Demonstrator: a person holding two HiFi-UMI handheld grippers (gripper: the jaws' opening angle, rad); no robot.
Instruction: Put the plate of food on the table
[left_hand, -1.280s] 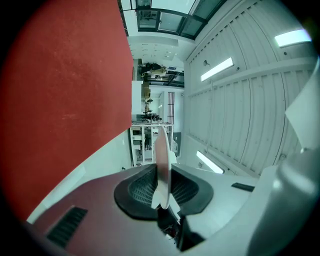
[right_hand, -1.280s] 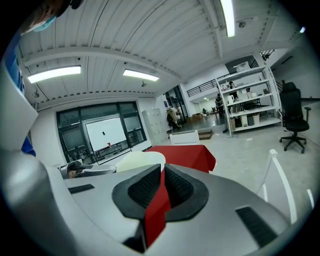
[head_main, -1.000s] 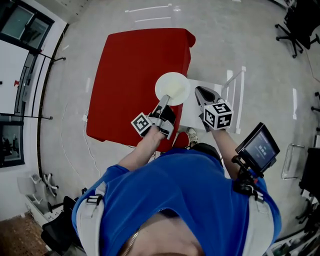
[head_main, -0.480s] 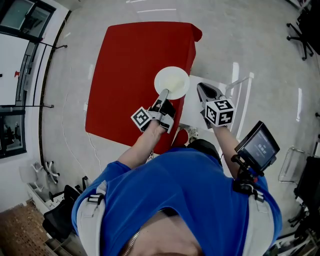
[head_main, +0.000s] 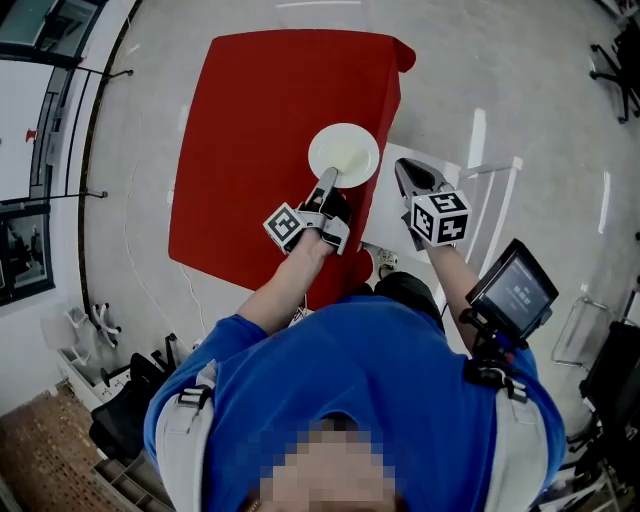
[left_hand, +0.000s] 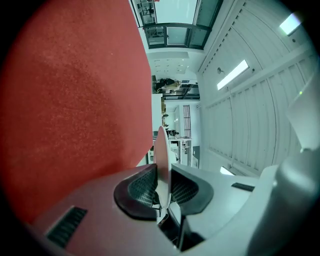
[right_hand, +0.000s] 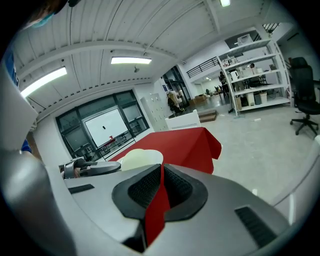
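While the left gripper (head_main: 329, 180) clamps the round white plate (head_main: 345, 152) by its rim over the red-clothed table (head_main: 250, 130) near its right edge, right gripper (head_main: 404, 170) closed, empty; placing step, next lower level, then release

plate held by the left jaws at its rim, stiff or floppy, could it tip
The white plate is probably stiff: edge-on in the left gripper view its rim runs straight. Gripped only at one edge by the left gripper, it may pivot or tip. It looks thin, so likely light.
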